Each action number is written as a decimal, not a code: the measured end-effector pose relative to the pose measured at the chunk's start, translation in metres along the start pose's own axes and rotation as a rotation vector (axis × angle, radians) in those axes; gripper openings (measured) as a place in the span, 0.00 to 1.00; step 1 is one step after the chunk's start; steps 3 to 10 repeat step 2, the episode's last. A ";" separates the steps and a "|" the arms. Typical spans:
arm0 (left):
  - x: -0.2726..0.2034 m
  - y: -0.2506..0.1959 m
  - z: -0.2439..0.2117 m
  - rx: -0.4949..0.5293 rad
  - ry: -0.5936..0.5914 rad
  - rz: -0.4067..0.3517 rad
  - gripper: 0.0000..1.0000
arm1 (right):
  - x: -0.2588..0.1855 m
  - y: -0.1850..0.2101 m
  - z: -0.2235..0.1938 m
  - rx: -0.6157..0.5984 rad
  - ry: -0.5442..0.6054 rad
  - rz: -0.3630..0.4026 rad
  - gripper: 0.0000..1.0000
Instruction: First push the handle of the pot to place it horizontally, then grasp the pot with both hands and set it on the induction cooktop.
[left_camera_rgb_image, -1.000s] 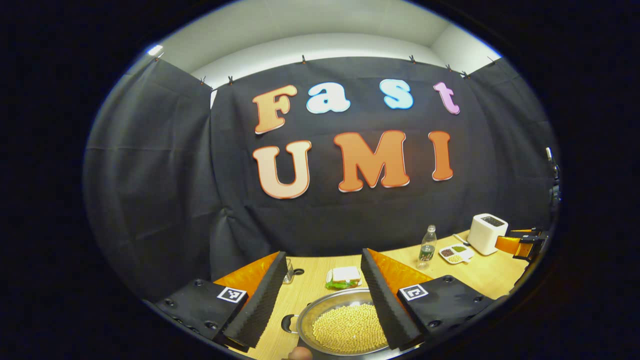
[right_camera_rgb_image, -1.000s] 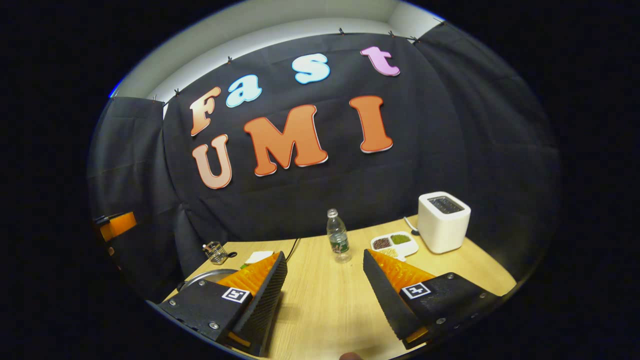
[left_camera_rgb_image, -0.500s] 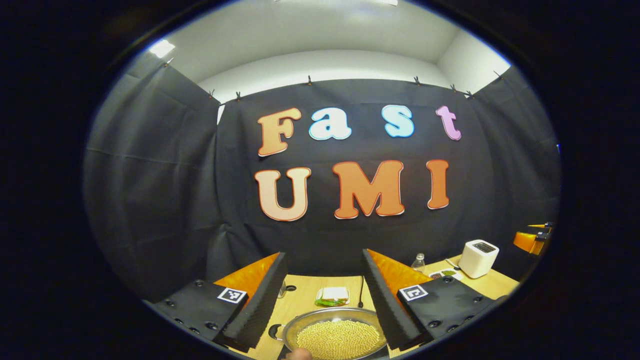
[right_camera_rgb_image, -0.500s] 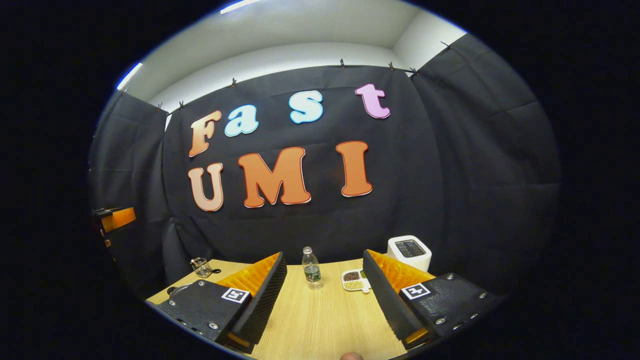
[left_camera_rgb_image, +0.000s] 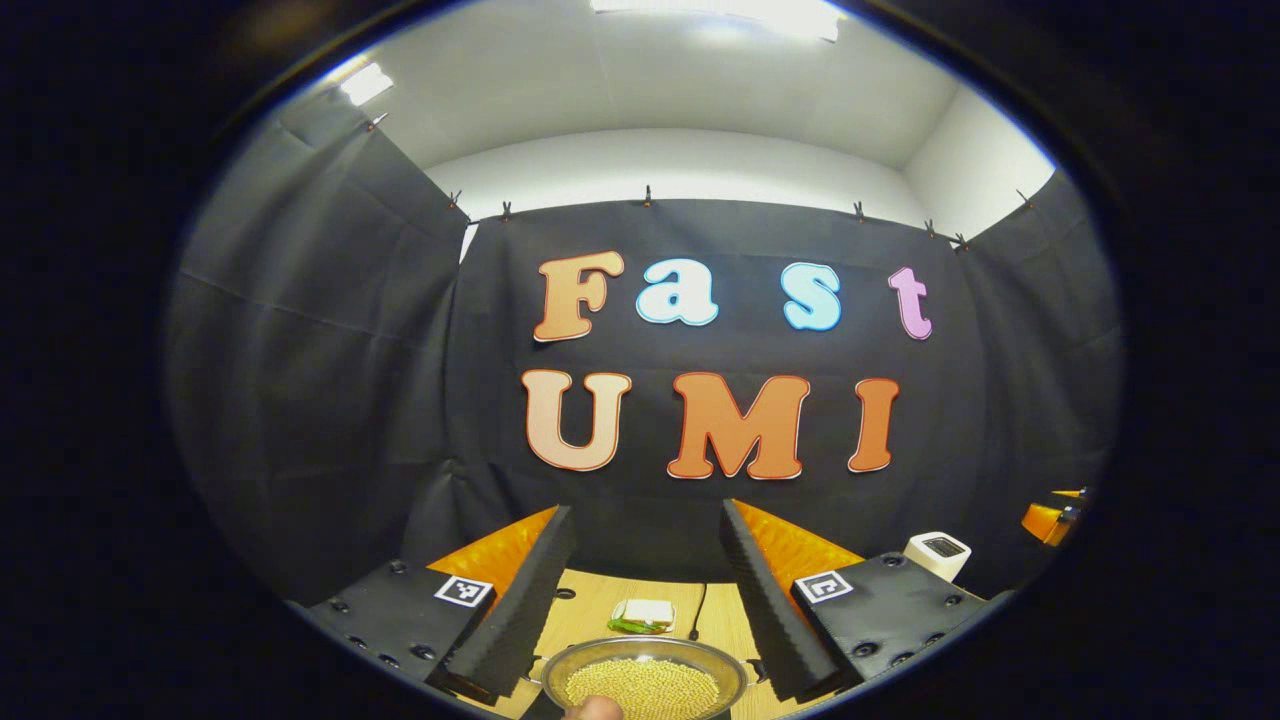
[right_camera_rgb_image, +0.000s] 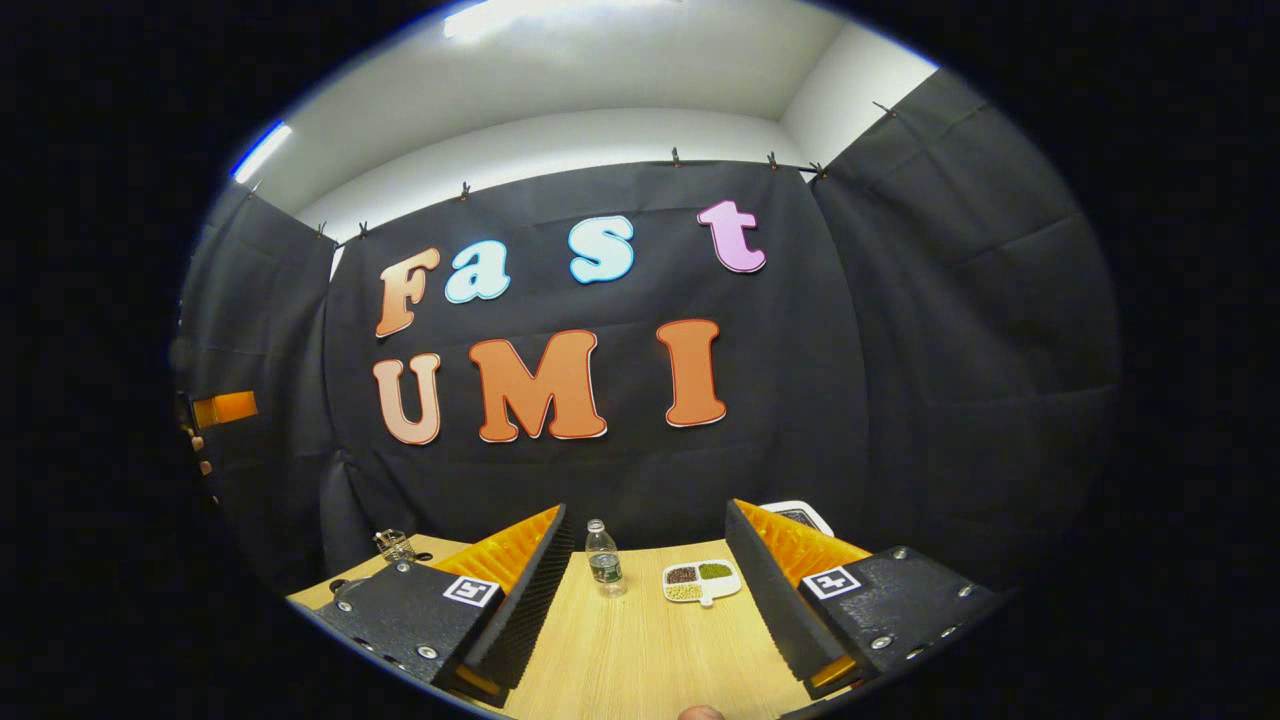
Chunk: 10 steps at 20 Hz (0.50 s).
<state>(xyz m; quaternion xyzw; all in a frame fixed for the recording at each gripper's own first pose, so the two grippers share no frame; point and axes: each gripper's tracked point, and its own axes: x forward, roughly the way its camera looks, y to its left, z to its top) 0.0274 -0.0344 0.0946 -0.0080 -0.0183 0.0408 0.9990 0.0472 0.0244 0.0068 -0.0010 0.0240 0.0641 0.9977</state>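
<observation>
A steel pot (left_camera_rgb_image: 640, 683) full of pale beans sits on the wooden table at the bottom of the left gripper view, between and below the fingers. My left gripper (left_camera_rgb_image: 645, 506) is open and held above the pot, touching nothing. The pot's handles are hidden by the fingers and the view's lower edge. My right gripper (right_camera_rgb_image: 646, 506) is open too, over bare tabletop (right_camera_rgb_image: 640, 650), with nothing between its fingers. In the left gripper view the right gripper (left_camera_rgb_image: 1050, 518) shows far off at the right edge.
Behind the pot lie a plate with a sandwich (left_camera_rgb_image: 640, 615) and a dark cable (left_camera_rgb_image: 697, 600). A white toaster (left_camera_rgb_image: 938, 553) stands at the back right. A water bottle (right_camera_rgb_image: 603, 560), a divided dish of beans (right_camera_rgb_image: 700, 582) and a glass jar (right_camera_rgb_image: 393, 545) stand farther back.
Both views have tipped upward and drawn back, so the table and its objects sit lower and smaller. The pot has slid toward the bottom edge. Both grippers stay open.
</observation>
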 end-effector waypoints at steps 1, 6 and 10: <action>-0.002 -0.005 -0.004 -0.001 0.008 -0.012 0.96 | 0.000 -0.001 0.001 0.000 -0.003 0.001 0.94; -0.003 -0.011 -0.011 -0.002 0.021 -0.025 0.96 | 0.001 0.000 0.002 0.001 -0.005 0.003 0.94; -0.003 -0.011 -0.011 -0.002 0.021 -0.025 0.96 | 0.001 0.000 0.002 0.001 -0.005 0.003 0.94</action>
